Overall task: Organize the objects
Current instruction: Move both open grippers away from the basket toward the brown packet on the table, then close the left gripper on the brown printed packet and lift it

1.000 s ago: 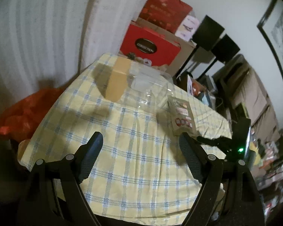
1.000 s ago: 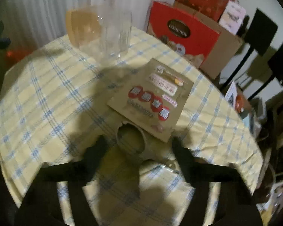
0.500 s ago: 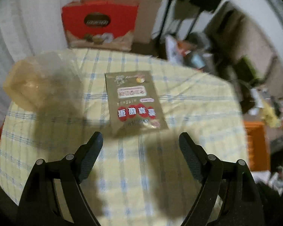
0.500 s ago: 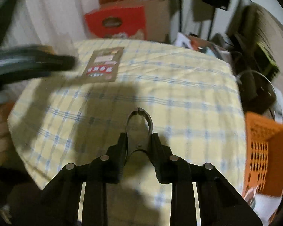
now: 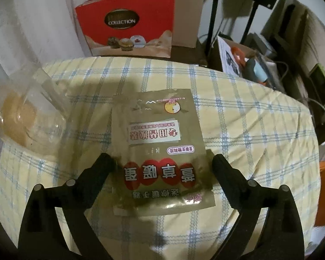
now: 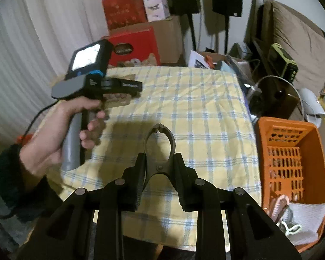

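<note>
Left tongs [image 5: 162, 162] have just opened wide astride the packet [image 5: 160, 149]; right tongs [image 6: 159, 162] grip black pliers [image 6: 159, 145] beside an orange basket [image 6: 292, 134].

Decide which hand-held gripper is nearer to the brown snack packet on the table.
Left. The left hand-held gripper hangs open right over the snack packet, fingers either side. The right hand-held gripper, shut on a black clip, is farther back.

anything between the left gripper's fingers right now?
Yes. In the left wrist view the left gripper, jaws just opened wider, straddles the lower part of the olive snack pouch lying flat on the checked tablecloth; pads not pressing it.
</note>
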